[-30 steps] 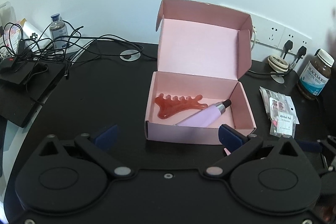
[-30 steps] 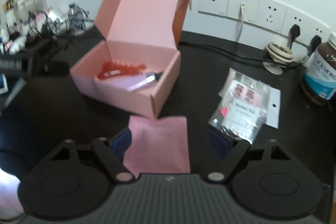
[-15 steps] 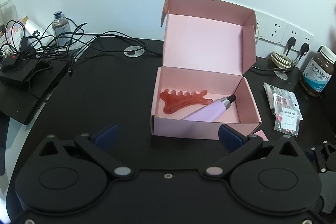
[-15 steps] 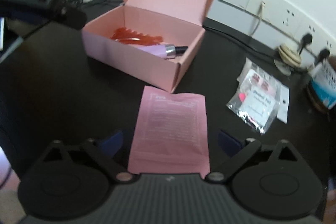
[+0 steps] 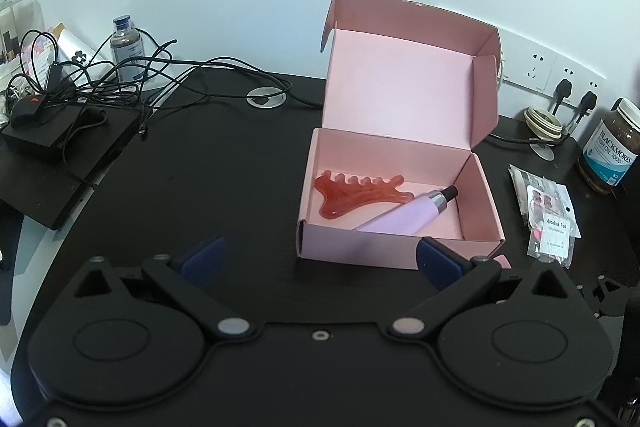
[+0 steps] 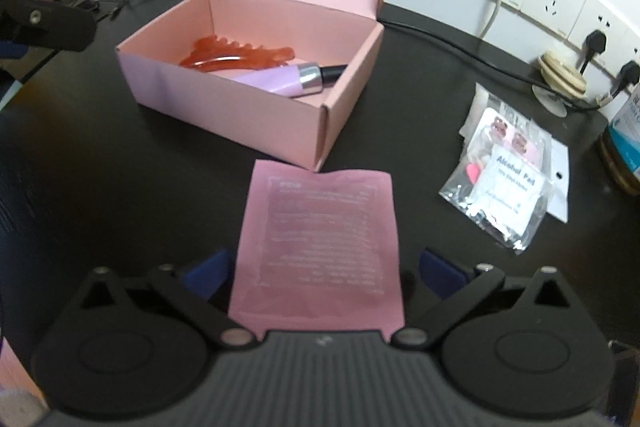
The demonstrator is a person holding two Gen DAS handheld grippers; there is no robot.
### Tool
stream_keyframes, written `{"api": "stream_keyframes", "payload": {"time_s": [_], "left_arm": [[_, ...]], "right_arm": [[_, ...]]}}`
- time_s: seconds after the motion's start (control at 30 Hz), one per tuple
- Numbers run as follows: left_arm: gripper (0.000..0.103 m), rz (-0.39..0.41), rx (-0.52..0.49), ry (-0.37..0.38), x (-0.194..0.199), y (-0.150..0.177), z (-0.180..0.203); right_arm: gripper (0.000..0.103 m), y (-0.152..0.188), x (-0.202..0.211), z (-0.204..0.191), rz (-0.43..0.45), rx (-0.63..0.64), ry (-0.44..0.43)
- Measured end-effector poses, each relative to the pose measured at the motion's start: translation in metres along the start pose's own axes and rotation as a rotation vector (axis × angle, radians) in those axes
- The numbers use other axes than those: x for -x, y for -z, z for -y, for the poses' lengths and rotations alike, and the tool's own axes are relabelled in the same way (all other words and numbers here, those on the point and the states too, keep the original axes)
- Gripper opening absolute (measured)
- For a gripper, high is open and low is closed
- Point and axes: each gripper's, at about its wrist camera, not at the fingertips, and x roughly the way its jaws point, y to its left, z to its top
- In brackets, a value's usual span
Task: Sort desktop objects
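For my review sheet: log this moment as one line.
right gripper: open, straddling pink sachet | left gripper: open, empty | pink box: comb, tube

Matt card, glossy plastic, dark smooth desk

The pink box [image 6: 256,83] looks like matt cardboard; the pink sachet [image 6: 320,243] below it has a soft sheen. The red comb [image 5: 356,193] is glossy and translucent. The clear bag [image 6: 500,195] at right is shiny, crinkled plastic. The black desk [image 5: 200,187] is smooth.

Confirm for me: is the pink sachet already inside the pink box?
No, the pink sachet lies flat on the black desk in front of the pink box, between the open right gripper fingers.
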Motion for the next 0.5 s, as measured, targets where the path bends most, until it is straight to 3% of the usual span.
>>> {"api": "stream_keyframes", "payload": {"time_s": [0.2,0.33,0.5], "left_arm": [[0.103,0.002,-0.001,0.002,-0.0001,-0.0008,0.0004],[0.103,0.001,-0.004,0.003,-0.0007,-0.0011,0.001],[0.103,0.004,-0.007,0.006,-0.0001,-0.0022,0.001]], "right_arm": [[0.101,0.0037,-0.0016,0.0074,0.004,-0.058,-0.042],[0.087,0.0035,0.0019,0.008,0.03,-0.043,-0.056],[0.083,0.0028,0.0047,0.0087,0.036,-0.047,-0.063]]}}
